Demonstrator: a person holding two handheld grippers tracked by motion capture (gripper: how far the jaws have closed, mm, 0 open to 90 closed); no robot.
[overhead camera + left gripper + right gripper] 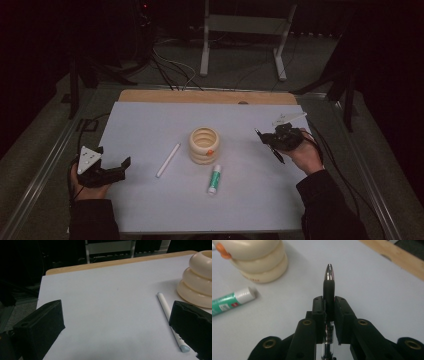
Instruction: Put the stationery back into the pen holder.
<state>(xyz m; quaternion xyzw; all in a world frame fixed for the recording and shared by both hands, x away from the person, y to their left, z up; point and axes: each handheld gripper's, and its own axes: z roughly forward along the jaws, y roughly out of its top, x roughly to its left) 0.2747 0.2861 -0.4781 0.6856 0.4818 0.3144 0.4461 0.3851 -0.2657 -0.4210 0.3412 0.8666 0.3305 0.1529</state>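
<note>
A cream ringed holder (pixel 204 145) stands upright mid-table, with a small orange piece (pixel 210 152) on its side. To its left lies a white pen (pixel 168 160), and in front of it a green-and-white glue stick (pixel 214 179). My right gripper (pixel 266 138) hovers right of the holder, shut on a black pen (pixel 278 155). In the right gripper view the black pen (pixel 328 282) sticks out between the jaws of the right gripper (pixel 329 305), silver tip forward. My left gripper (pixel 114 157) rests open at the sheet's left edge. In the left gripper view the white pen (pixel 167 312) lies by the right jaw.
A white sheet (pixel 150 120) covers the table, and a wooden edge (pixel 200 96) shows at the far side. Cables trail off the table's right side and across the floor behind. A white frame stand (pixel 240 30) sits beyond the table.
</note>
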